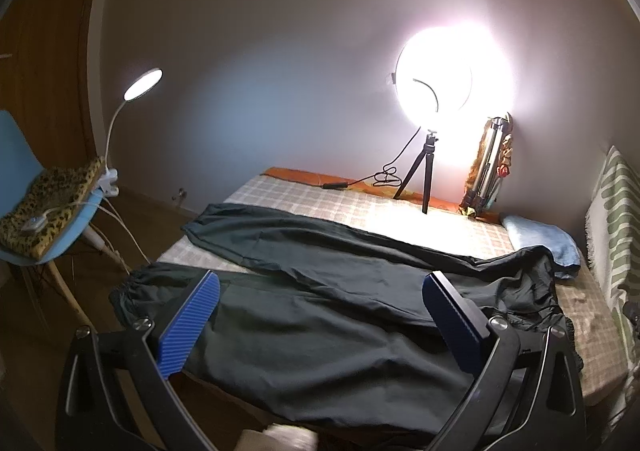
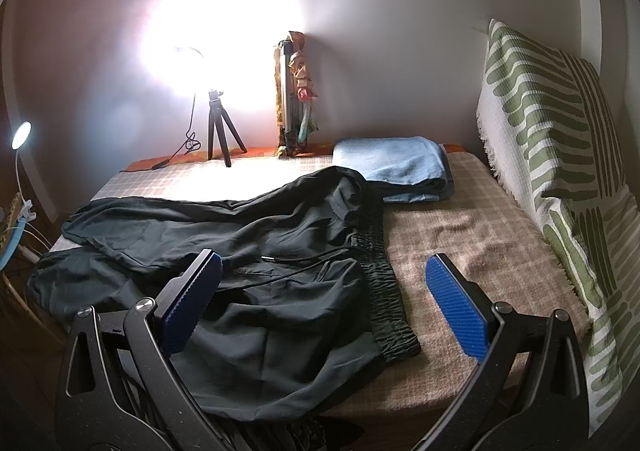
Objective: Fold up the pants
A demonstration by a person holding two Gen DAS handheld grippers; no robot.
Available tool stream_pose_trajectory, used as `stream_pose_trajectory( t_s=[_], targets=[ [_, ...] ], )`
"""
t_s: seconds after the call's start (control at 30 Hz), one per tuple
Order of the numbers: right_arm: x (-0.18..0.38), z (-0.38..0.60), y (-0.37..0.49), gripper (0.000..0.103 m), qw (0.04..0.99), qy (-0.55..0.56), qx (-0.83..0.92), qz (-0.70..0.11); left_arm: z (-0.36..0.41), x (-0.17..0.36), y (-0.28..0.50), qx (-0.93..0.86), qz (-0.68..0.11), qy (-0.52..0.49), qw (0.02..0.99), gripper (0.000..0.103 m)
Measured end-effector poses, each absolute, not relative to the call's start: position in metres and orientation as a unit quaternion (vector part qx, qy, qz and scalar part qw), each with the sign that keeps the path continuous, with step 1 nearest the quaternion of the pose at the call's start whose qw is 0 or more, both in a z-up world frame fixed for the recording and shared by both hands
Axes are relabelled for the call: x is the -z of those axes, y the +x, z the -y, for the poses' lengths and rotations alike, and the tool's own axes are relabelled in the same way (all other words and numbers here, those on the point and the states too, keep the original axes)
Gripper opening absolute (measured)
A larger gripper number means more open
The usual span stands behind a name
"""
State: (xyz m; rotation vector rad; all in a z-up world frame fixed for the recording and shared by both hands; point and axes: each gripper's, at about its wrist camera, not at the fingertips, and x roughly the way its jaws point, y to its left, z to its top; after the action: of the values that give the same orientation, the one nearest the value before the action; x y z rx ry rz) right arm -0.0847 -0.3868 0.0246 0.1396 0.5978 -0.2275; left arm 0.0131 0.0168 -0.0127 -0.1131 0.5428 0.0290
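I have the pants (image 1: 320, 303) spread across the bed (image 1: 304, 199), dark and rumpled, legs running out to my left and the waistband (image 2: 384, 283) bunched toward the right. The near leg hangs slightly over the front edge of the bed.

My left claw (image 1: 320, 327) hovers above the near leg, jaws wide, nothing between them. My right claw (image 2: 324, 303) hangs above the waist end, jaws also wide and empty; its left finger sits over the dark cloth, its right finger over the bare checked cover.

Around the work: a folded blue towel (image 2: 400, 163) lies at the back of the bed, touching the raised waist of the pants. A ring light (image 1: 434, 71) on a small tripod (image 1: 420, 175) stands on the far side of the bed, glaring hard, its cable (image 1: 376, 179) trailing beside it. A folded tripod (image 2: 290, 91) leans on the wall just right of it. A green-patterned cushion (image 2: 560, 155) lines the right edge. To the left, off the bed, a chair (image 1: 24, 171) carries a clip lamp (image 1: 142, 85).
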Motion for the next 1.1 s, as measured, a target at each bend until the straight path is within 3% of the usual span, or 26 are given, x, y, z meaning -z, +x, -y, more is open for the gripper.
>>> stream_pose_trajectory(
  t_s=[0.43, 0.63, 1.1],
  targets=[
    [-0.018, 0.386, -0.072, 0.103, 0.947, 0.075, 0.071, -0.303, -0.042, 0.038, 0.022, -0.020, -0.290, -0.032, 0.956, 0.102],
    [-0.007, 0.370, -0.063, 0.103, 0.947, 0.034, 0.044, -0.316, -0.076, 0.050, 0.019, -0.016, -0.276, -0.062, 0.959, 0.102],
    [0.032, 0.322, -0.069, 0.103, 0.929, -0.074, -0.067, -0.356, -0.160, 0.098, 0.024, -0.090, -0.332, -0.051, 0.938, 0.101]
  ],
)
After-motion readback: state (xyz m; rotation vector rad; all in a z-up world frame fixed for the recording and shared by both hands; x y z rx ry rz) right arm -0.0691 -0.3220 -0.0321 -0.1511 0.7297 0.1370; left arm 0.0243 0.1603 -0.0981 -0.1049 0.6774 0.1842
